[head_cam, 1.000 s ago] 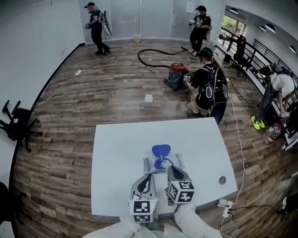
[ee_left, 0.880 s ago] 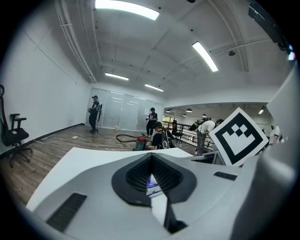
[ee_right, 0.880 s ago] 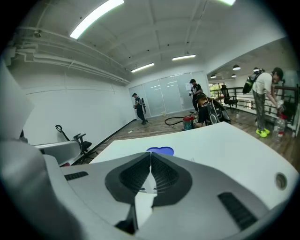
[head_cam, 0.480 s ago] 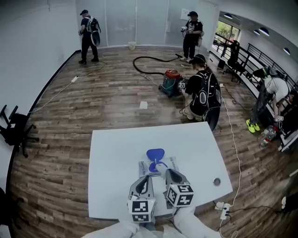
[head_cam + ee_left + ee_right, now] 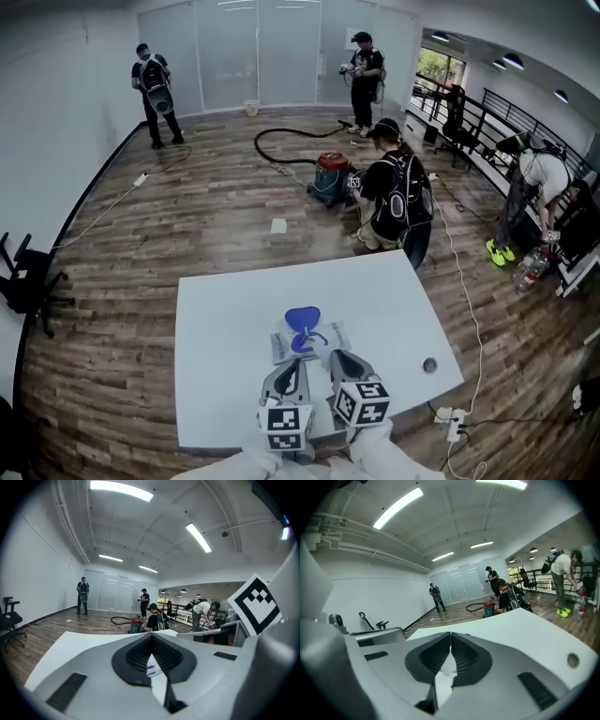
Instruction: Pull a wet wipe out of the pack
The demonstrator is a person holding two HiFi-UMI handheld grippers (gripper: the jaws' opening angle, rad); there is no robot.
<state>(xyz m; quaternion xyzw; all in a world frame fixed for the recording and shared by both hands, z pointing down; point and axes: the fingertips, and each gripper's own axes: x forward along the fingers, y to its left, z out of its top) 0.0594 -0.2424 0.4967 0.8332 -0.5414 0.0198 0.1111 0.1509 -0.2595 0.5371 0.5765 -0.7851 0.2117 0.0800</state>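
Hardly anything moved vs 1 s ago: left claw (image 5: 294,364) & right claw (image 5: 337,356), jaws together on nothing, wait just near-side of wet wipe pack (image 5: 311,341) on desk (image 5: 225,319), lid (image 5: 302,318) up, prob to pinch a wipe

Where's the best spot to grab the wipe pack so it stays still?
The wipe pack lies flat on the table, its blue lid standing open at the middle. Probably pinch its thin left end, coming in low from the left.
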